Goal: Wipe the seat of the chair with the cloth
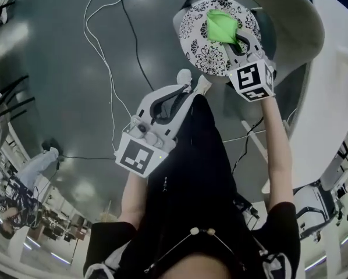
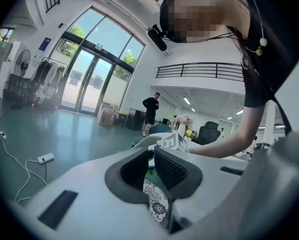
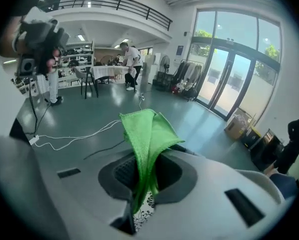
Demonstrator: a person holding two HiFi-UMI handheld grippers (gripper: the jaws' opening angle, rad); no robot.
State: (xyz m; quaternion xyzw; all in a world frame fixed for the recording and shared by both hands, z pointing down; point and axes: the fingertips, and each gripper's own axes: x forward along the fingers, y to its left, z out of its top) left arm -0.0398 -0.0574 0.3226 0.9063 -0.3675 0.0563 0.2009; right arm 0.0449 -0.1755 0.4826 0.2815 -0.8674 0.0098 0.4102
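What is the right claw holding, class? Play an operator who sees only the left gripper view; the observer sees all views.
Observer: The right gripper view shows the right claw shut on a green cloth.
Operator: Where is that cloth?
Observer: In the head view it hangs over the chair's round floral seat; contact is unclear.
Operator: And my left claw?
Observer: Head view: the left claw sits off the seat, to its left, above the floor.

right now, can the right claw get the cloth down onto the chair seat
Probably yes: the right claw, shut on the green cloth, hangs directly over the patterned seat, with nothing seen between them.
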